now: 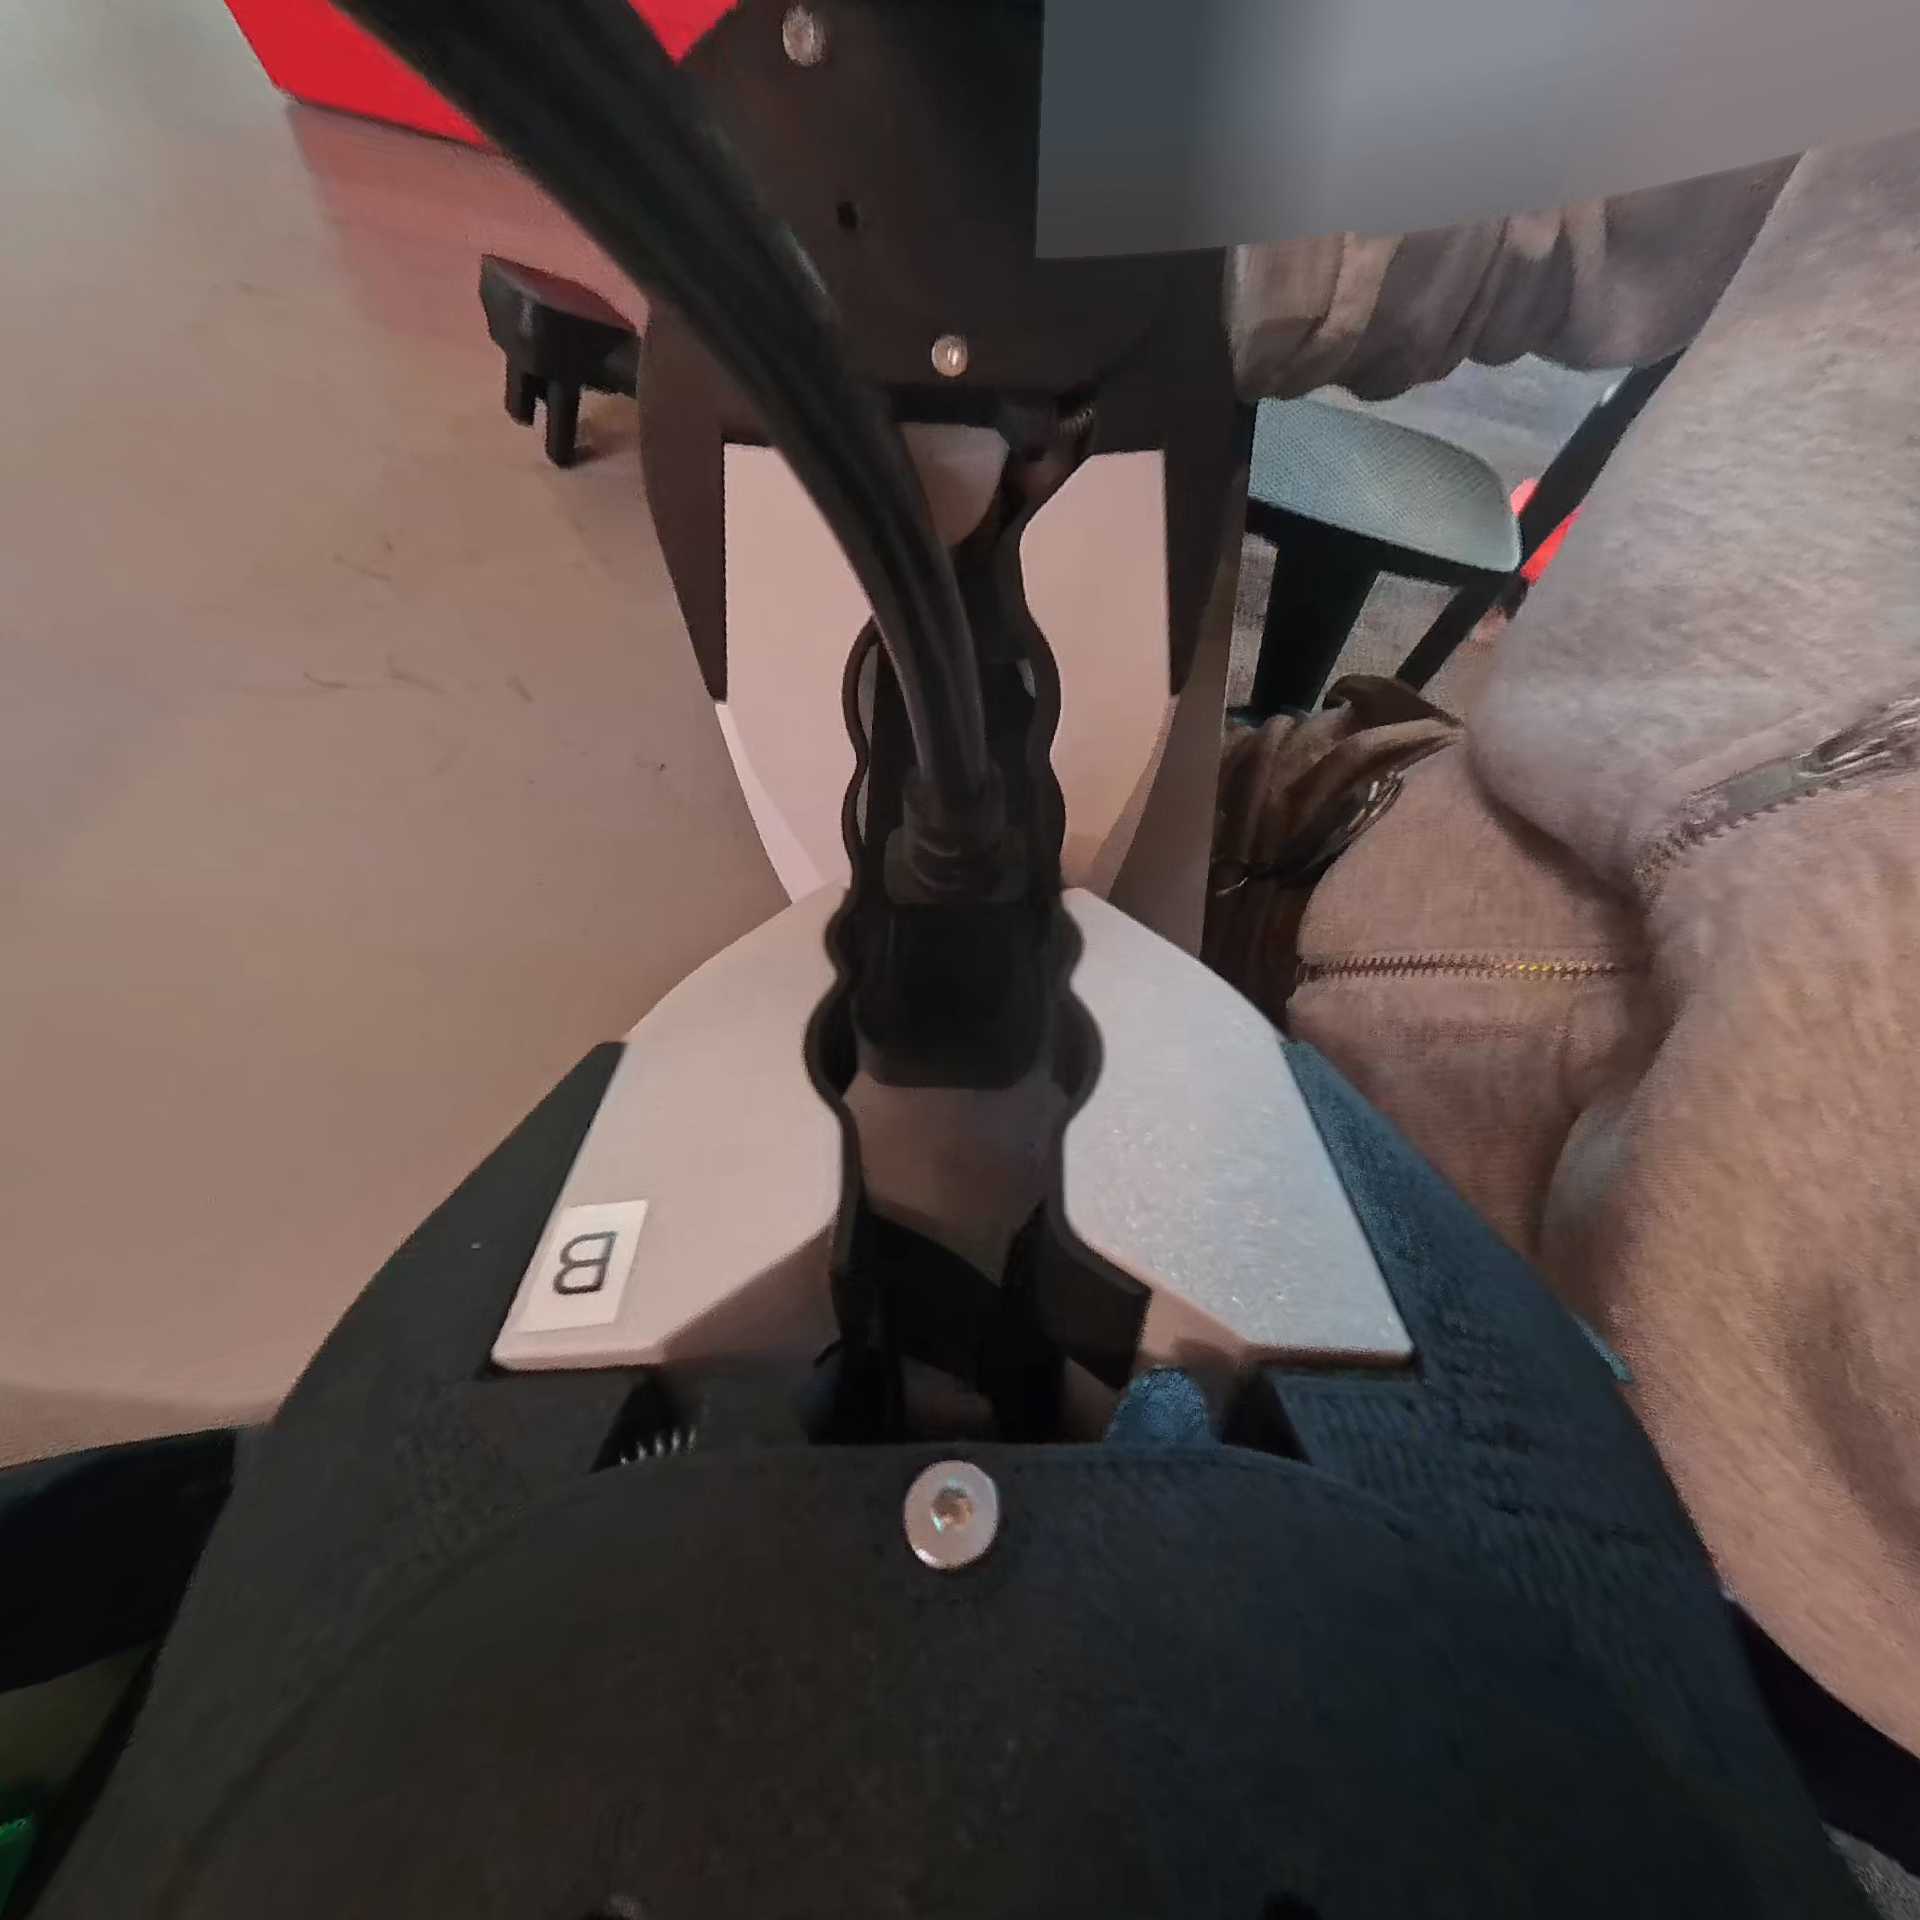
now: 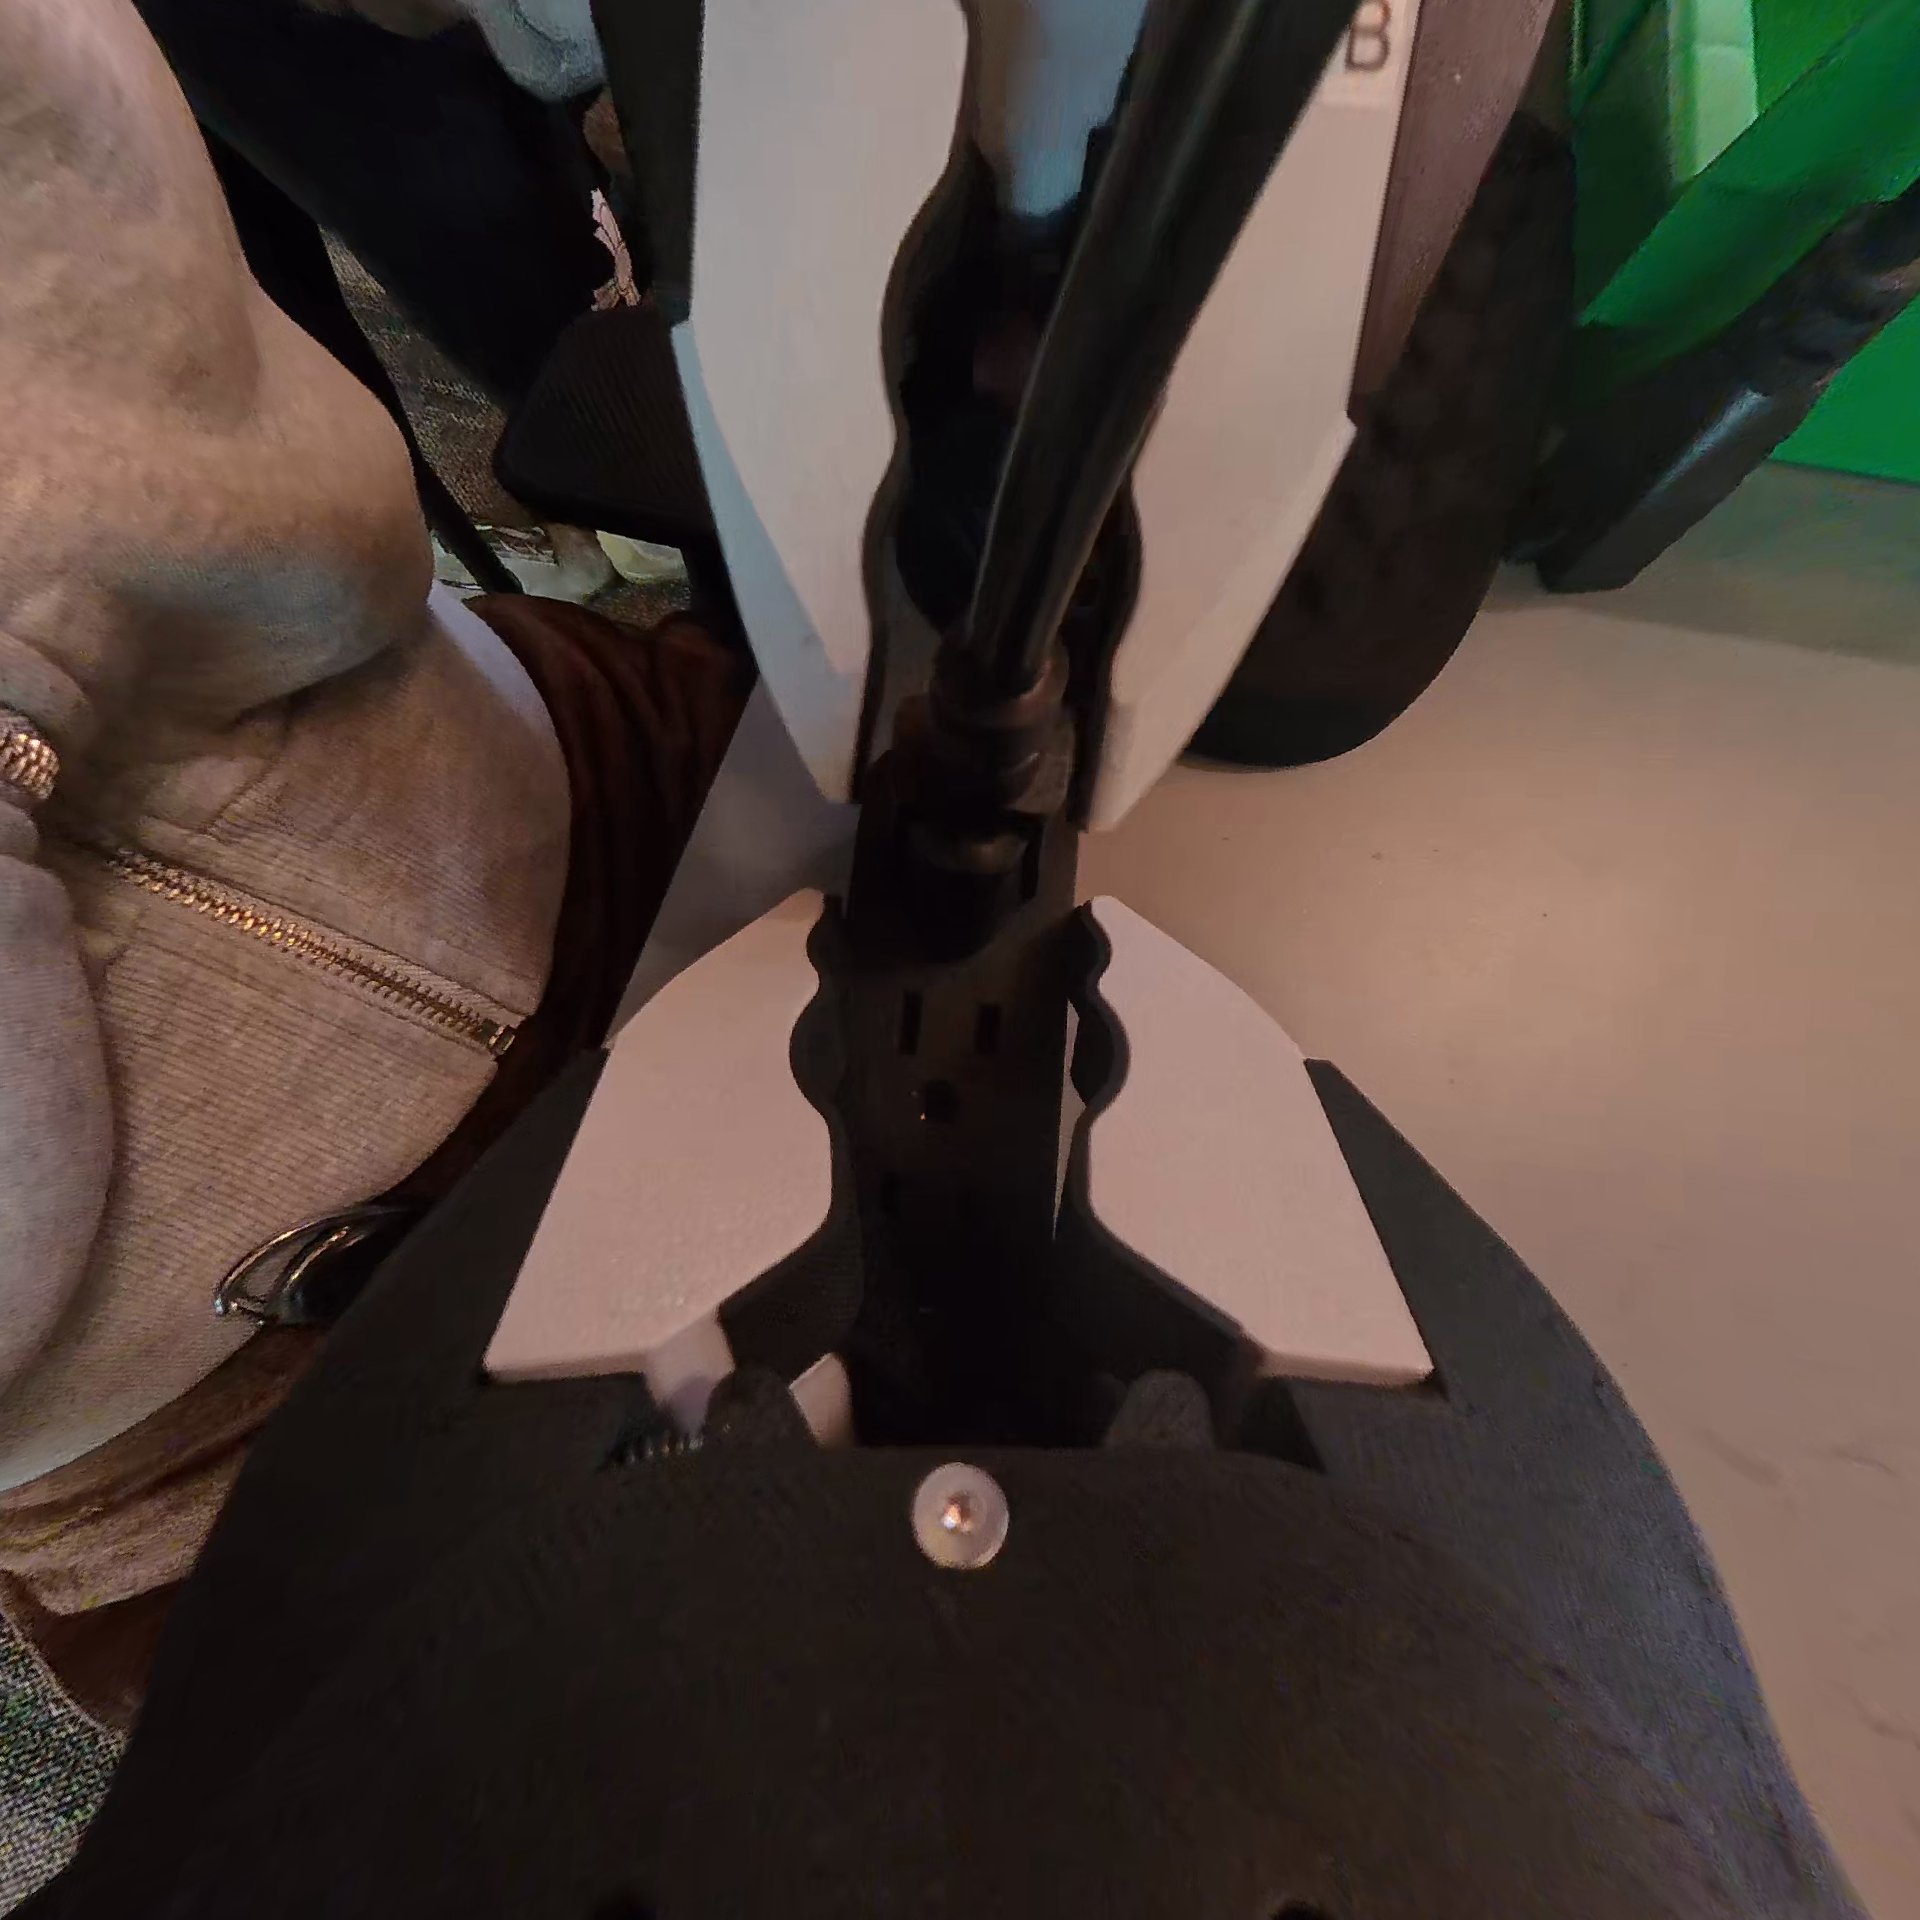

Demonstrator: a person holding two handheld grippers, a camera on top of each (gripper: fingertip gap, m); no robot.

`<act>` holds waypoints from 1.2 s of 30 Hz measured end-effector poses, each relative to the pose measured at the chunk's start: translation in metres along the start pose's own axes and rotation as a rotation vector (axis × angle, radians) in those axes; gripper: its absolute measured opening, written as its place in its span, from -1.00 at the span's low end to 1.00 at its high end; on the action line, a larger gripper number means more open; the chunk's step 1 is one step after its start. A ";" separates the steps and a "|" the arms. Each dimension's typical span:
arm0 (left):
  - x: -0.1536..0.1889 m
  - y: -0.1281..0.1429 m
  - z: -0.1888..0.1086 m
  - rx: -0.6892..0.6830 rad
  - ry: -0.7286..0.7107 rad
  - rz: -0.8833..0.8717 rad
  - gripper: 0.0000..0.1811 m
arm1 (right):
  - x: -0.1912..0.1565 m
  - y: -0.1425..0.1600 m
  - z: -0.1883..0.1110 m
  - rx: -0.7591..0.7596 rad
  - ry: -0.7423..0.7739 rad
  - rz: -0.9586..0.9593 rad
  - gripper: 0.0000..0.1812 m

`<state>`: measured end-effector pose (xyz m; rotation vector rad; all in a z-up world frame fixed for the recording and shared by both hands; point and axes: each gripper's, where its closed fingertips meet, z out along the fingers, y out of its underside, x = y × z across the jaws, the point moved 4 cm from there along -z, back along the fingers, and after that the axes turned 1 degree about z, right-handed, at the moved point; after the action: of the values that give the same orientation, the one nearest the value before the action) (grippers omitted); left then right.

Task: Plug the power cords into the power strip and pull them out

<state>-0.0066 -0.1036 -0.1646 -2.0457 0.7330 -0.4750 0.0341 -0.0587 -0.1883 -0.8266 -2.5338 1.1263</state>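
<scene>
My left gripper [image 1: 951, 935] is shut on a black plug [image 1: 935, 997]. The plug's black cord [image 1: 727, 312] rises up and to the left. My right gripper [image 2: 956, 935] is shut on a black power strip [image 2: 940, 1101], with one empty socket showing between its pads. The two grippers meet tip to tip above the table. In the right wrist view the plug [image 2: 977, 821] sits against the strip's face just beyond that socket. I cannot tell how deep it is seated. Its cord [image 2: 1122, 364] runs up through the left gripper's white fingers [image 2: 790, 416].
A second black plug [image 1: 540, 343] lies loose on the pale table [image 1: 260, 779] at the far left. A person in a grey zipped sweater [image 1: 1662, 935] sits close on one side. A chair [image 1: 1382, 488], a red object [image 1: 343, 73] and a green object [image 2: 1766, 260] stand beyond. Both grippers' tips are close together, under 4 cm apart. The green object [image 2: 1766, 260] is about 15 cm from both grippers' fingertips.
</scene>
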 end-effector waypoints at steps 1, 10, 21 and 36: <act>0.000 0.003 0.003 -0.036 0.001 0.001 -0.56 | 0.000 0.000 0.000 0.000 -0.003 0.000 -0.51; 0.002 0.007 0.009 -0.082 -0.055 0.065 -0.73 | 0.000 -0.001 0.000 0.011 -0.002 0.000 -0.51; 0.001 0.006 0.011 -0.111 -0.055 0.116 -0.73 | 0.002 0.000 0.000 -0.014 0.001 0.004 -0.50; 0.001 0.005 0.011 -0.086 -0.057 0.084 -0.73 | 0.003 0.001 -0.002 -0.007 0.007 0.003 -0.50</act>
<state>-0.0013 -0.0998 -0.1748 -2.0900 0.8133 -0.3409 0.0334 -0.0552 -0.1877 -0.8351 -2.5332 1.1137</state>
